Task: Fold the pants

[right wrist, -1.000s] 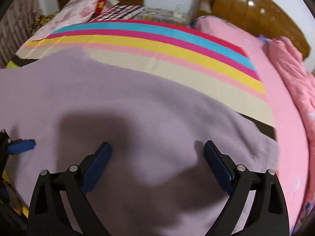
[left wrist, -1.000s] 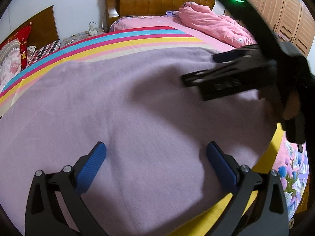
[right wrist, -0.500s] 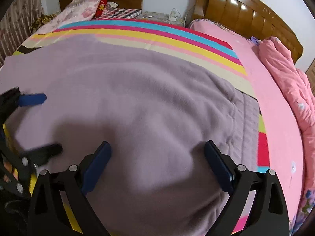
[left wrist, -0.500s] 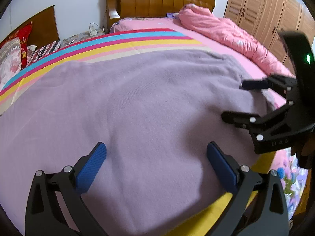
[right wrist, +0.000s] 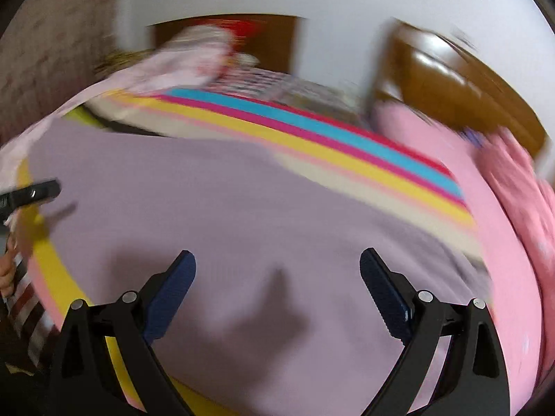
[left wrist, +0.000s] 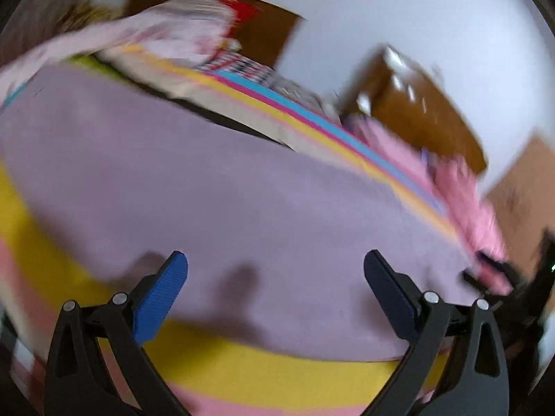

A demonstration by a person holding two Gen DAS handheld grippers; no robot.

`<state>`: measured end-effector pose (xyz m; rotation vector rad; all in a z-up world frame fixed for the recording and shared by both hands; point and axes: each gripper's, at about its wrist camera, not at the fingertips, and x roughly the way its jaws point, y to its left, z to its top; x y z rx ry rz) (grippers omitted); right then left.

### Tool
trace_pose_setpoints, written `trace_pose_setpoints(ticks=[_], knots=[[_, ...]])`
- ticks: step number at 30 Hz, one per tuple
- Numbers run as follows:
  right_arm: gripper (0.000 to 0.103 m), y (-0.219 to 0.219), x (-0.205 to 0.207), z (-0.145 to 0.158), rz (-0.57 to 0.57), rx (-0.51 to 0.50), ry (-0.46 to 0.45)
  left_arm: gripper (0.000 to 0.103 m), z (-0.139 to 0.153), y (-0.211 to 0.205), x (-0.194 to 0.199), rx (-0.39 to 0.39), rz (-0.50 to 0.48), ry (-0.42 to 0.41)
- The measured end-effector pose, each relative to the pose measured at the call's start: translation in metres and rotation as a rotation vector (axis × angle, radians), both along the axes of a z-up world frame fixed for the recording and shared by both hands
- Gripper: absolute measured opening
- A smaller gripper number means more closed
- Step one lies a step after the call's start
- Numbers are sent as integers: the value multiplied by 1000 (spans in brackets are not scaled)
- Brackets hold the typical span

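Over bed (right wrist: 433, 145) | purple pants (left wrist: 242, 201) spread flat | left hand-held gripper (left wrist: 275, 289) wide, empty | right hand-held gripper (right wrist: 277, 291) wide, empty

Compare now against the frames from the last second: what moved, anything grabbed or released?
Both cameras swung; the current frames are motion-blurred. The left gripper pulled back toward the near edge of the purple pants, so the yellow stripe of the bedding now shows below them. The right gripper also shifted over the pants. Nothing was grabbed or released. Unchanged: both grippers open and empty, pants spread flat on the bed.
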<state>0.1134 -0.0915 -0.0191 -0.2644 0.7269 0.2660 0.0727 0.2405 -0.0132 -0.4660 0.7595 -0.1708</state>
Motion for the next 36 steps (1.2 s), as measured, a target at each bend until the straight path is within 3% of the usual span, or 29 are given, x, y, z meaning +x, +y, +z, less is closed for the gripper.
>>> trace_pose_setpoints(ticks=[4,7,9,14,16,21,27,33,35,36], knots=[[92,130,8,-1,349,-31,-32,101,4,101,-27,-82,222,-2],[92,198,14,-15,480,-115,-40,101,-5,178,-38,-281,318,21],[92,219,25,-23,488,-124,-22,101,-14,220,-40,-354,380,26],[92,225,61,-30,404,-51,27,94,-38,273,-21,-527,367,11],[92,219,72,-34,367,-40,51,86,-44,282,-14,-537,368,3],[92,206,84,-49,337,-31,90,79,-52,293,7,-552,364,-20],[92,199,102,-64,294,67,204,70,-54,303,26,-556,362,-30],[92,201,103,-66,284,78,213,60,-63,309,41,-523,324,-46],[92,201,102,-64,287,77,212,47,-68,314,46,-531,343,-47],[92,203,101,-60,299,77,210,35,-70,314,44,-523,350,-41]])
